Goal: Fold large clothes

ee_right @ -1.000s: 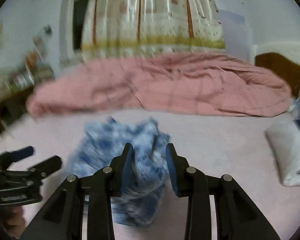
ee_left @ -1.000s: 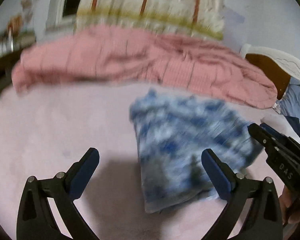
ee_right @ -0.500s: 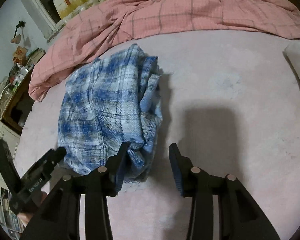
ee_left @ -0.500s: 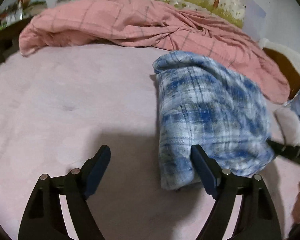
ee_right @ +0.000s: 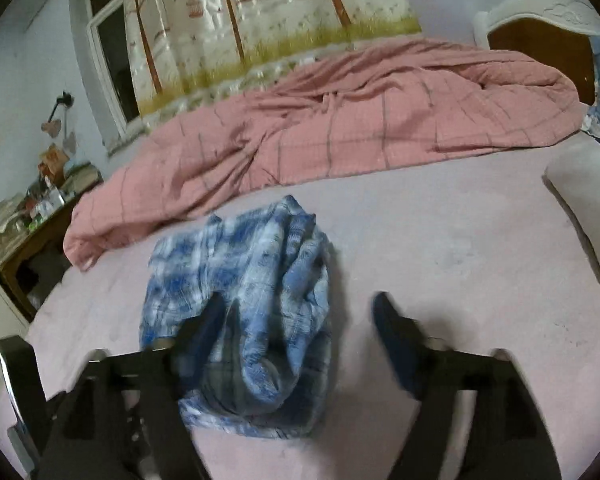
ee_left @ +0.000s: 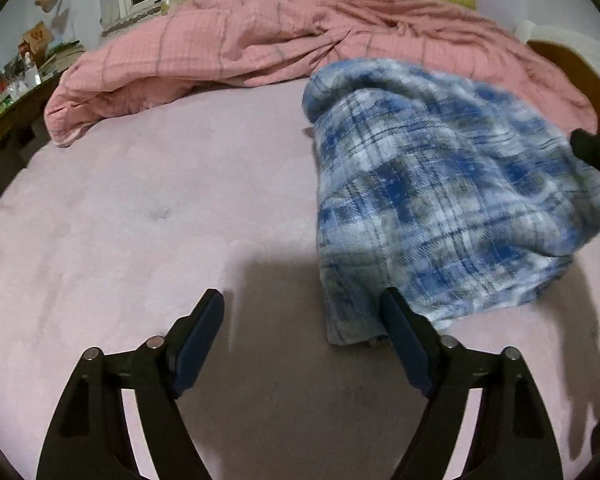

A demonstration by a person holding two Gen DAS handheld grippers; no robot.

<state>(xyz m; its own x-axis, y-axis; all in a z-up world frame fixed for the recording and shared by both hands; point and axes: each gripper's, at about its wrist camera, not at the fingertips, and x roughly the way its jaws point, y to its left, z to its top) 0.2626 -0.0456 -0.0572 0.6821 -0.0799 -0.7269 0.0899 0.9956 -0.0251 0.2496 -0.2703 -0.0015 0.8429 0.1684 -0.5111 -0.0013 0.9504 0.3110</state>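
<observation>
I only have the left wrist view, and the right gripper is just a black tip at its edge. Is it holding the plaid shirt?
Observer: No. The right gripper has just been opening its jaws. The near right edge of the blue plaid shirt lies between them, not pinched.
Operator: How does that side of the shirt look?
Observer: It is bunched into long ridged folds, not flat.
Operator: Anything further right on the bed?
Observer: A white pillow lies apart from the shirt, with bare pink bed between them.
</observation>
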